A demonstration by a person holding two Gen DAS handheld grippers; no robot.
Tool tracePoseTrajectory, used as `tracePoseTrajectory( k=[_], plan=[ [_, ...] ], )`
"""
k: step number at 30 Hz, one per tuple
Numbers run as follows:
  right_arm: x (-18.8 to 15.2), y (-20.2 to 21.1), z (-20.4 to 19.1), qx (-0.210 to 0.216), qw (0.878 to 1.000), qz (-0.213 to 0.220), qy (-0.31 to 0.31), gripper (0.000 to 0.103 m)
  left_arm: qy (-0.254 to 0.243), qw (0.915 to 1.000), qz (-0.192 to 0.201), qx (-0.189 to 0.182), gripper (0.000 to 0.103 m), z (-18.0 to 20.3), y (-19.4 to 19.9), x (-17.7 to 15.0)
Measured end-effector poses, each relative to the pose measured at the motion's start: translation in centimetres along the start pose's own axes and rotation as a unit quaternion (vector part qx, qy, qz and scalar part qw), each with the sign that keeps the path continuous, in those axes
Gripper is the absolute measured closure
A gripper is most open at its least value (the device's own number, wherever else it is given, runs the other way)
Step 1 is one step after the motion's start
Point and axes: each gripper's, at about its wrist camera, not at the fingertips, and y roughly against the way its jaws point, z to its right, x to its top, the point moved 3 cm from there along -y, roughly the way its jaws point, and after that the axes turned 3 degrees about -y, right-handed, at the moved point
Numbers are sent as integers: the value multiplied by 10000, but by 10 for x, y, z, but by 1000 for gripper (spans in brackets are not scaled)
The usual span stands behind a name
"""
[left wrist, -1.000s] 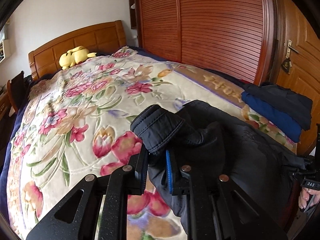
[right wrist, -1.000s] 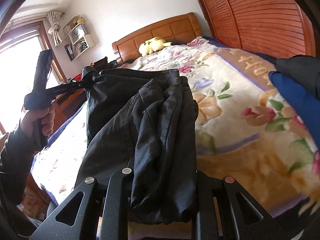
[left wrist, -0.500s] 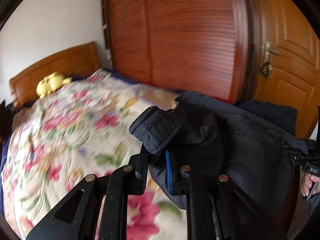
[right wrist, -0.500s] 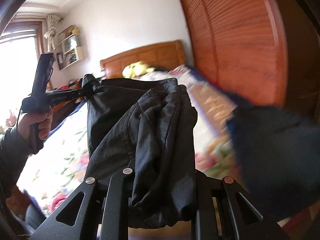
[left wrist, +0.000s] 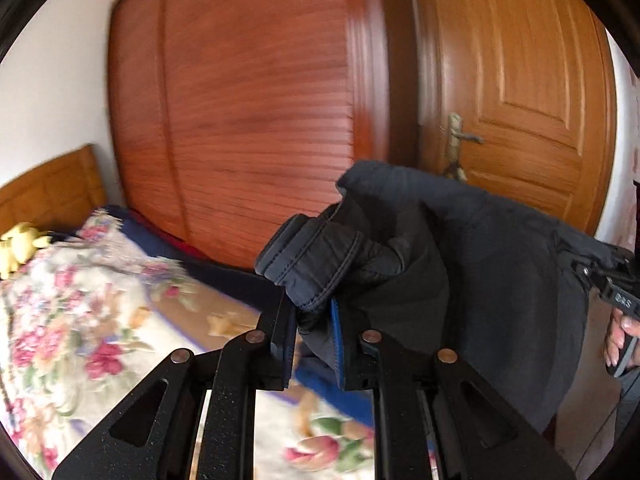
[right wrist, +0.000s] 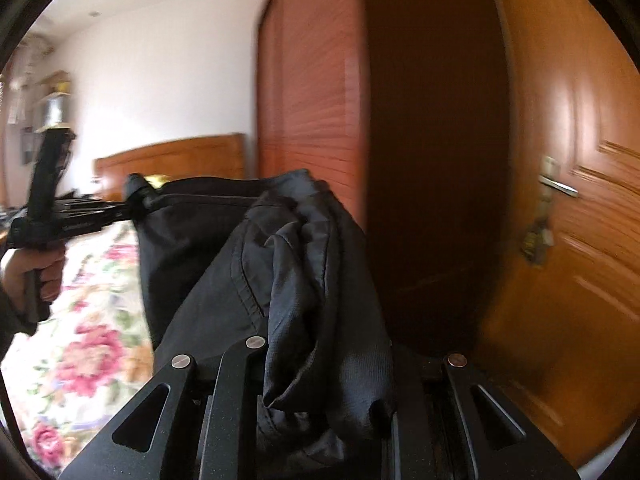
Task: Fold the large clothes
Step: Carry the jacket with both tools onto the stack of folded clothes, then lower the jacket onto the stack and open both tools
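A large black padded jacket [left wrist: 472, 280] hangs in the air between my two grippers, above the right edge of the bed. My left gripper [left wrist: 314, 316] is shut on a quilted cuff of the jacket [left wrist: 316, 256]. My right gripper [right wrist: 320, 364] is shut on a bunched edge of the same jacket [right wrist: 304, 288], which drapes over its fingers and hides them. The right gripper shows at the right edge of the left wrist view [left wrist: 612, 284]. The left gripper shows at the left of the right wrist view [right wrist: 132, 204], pinching the cloth.
The bed with a floral cover [left wrist: 80, 320] lies at lower left. A wooden headboard [right wrist: 172, 160] and a yellow plush toy [left wrist: 20, 244] are at its far end. A slatted wardrobe [left wrist: 248, 112] and a wooden door with a handle [left wrist: 516, 92] stand ahead.
Both grippers have lifted the jacket and swung right, so the views now face the wardrobe and door. The folded dark clothes at the bed's right edge have left view.
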Motion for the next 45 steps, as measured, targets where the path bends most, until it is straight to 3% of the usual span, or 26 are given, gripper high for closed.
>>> tracePoseTrajectory(
  k=[2, 5, 8, 11, 14, 17, 21, 23, 26, 28, 32, 34, 38, 43, 45],
  plan=[
    [-19, -10, 23, -186, 9991, -276, -253, 84, -28, 9995, -274, -125, 86, 17, -29, -12],
    [-72, -43, 45, -288, 9921, -1094, -535, 84, -103, 9967, -805, -99, 86, 35, -72, -49],
    [-122, -74, 41, -724, 9815, -1728, -390, 83, 42, 9913, -1282, 293, 83, 27, -100, -88],
    [-135, -78, 41, -960, 9795, -1672, -591, 83, 447, 9871, -1512, 261, 78, 5, -93, -117],
    [-140, -67, 47, -833, 9795, -1562, -962, 82, 353, 9881, -1456, 354, 73, -7, -74, -127],
    [-139, -61, 56, -886, 9778, -1514, -1146, 79, 421, 9900, -1332, 199, 68, -20, -52, -128],
    [-133, -64, 53, -1007, 9778, -1561, -972, 67, 309, 9933, -1109, 63, 60, -28, -28, -126],
    [-123, -56, 45, -1112, 9783, -1551, -809, 60, 305, 9943, -1019, -18, 43, -32, -13, -131],
    [-110, -54, 35, -1256, 9791, -1457, -661, 48, 275, 9962, -826, -30, 31, -33, 13, -142],
    [-101, -62, 37, -1477, 9777, -1390, -534, 32, 287, 9965, -780, -41, 27, -33, 22, -150],
    [-85, -45, 32, -1893, 9752, -1071, -411, 25, 457, 9964, -706, -111, 24, -38, 44, -168],
    [-79, -38, 26, -1761, 9785, -995, -393, 25, 512, 9966, -637, -108, 24, -39, 55, -174],
    [-79, -33, -2, -965, 9909, -873, -343, 25, 571, 9971, -504, 4, 23, -42, 79, -187],
    [-112, -59, -8, -589, 9842, -1584, -535, 25, 757, 9961, -412, 175, 22, -49, 106, -202],
    [-121, -63, -4, -484, 9821, -1668, -731, 25, 839, 9955, -366, 252, 22, -52, 120, -208]
  ],
)
